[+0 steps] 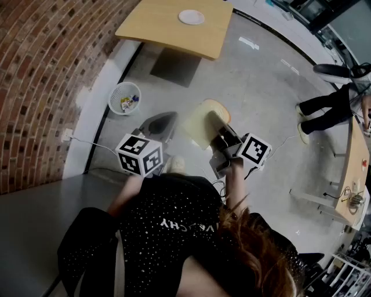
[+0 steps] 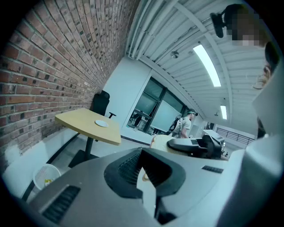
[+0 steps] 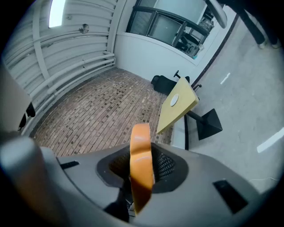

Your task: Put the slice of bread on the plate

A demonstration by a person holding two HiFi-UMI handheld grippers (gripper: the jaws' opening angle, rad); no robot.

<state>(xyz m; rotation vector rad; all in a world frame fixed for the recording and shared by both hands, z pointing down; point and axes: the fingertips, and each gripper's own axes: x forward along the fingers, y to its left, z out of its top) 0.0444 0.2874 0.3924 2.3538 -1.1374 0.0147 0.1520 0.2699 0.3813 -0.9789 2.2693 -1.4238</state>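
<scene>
A slice of bread (image 1: pixel 197 127) with a tan crust is held out over the floor, and my right gripper (image 1: pixel 215 126) is shut on it. In the right gripper view the bread (image 3: pixel 141 150) stands edge-on between the dark pads of the right gripper (image 3: pixel 141 179). The small white plate (image 1: pixel 191 17) lies on a wooden table (image 1: pixel 156 26) far ahead, also visible as the plate (image 2: pixel 101 123) and the plate (image 3: pixel 174 100). My left gripper (image 1: pixel 157 123) hangs beside the right one. Its jaws (image 2: pixel 143 175) are together with nothing in them.
A brick wall (image 1: pixel 40 75) runs along the left. A white waste basket (image 1: pixel 124 97) stands by the wall between me and the table. Another person (image 1: pixel 330 104) stands at the right near a second table (image 1: pixel 356 168). The table's dark base (image 1: pixel 171 66) sits on the grey floor.
</scene>
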